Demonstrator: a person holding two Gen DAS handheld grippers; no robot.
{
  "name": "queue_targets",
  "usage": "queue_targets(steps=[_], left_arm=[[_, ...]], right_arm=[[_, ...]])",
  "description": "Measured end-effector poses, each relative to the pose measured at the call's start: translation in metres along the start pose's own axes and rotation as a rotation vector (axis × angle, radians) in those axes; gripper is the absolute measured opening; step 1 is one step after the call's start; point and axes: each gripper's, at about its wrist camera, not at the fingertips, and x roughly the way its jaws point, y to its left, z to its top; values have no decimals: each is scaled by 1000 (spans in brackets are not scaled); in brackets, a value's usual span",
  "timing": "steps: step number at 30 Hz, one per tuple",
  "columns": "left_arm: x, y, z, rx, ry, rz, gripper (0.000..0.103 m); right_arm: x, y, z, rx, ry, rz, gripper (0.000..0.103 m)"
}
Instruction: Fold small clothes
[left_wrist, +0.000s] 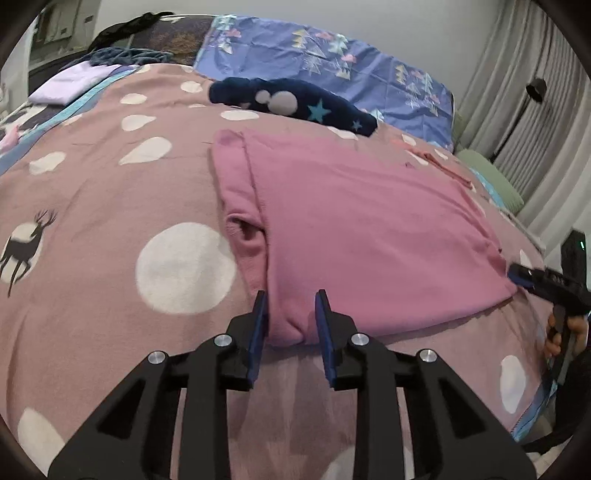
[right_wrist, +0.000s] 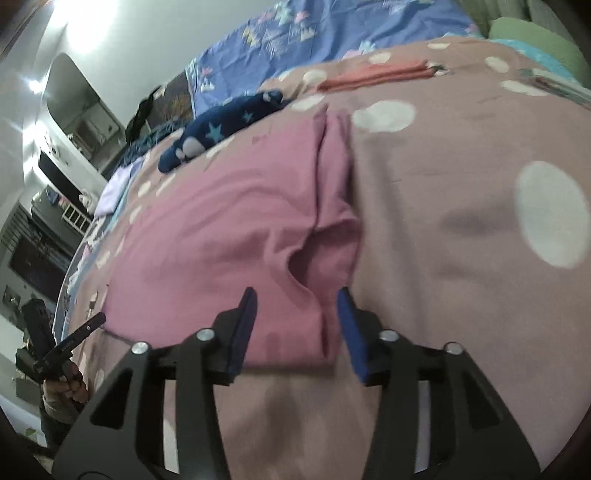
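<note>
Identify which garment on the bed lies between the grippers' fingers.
The pink garment, spread nearest, its near corners between both grippers' fingers. The navy star-print piece and the coral one lie farther back.

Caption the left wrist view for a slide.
Left gripper straddling the near corner of a pink garment on a dotted blanket.

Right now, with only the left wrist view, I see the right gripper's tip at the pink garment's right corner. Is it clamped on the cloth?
Observer: No. The right gripper is open, its fingers either side of the pink garment at that corner, not pressing it.
Operator: Is that side folded in yet?
Observer: Yes. A sleeve lies folded in along that edge, with its cuff opening just ahead of the fingers.
</note>
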Motion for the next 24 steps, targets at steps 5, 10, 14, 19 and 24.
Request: queue_targets(steps=[5,10,14,19,24], left_arm=[[-22,-3,11,59,-44,-17,2],[-20,5,1,98,22,10,2],[-20,12,-14,56,45,14,3],[-30,16,-17,35,33,21,11],[-13,9,-23,98,62,90,15]], right_arm=[[-10,-13,11,158,-17,106,4],[-1,-41,-2,227,94,114,1],[-16,-46,-18,240,59,130,12],[-35,-32,-27,158,29,96,31],[-14,-21,-28,96,55,-10,21]])
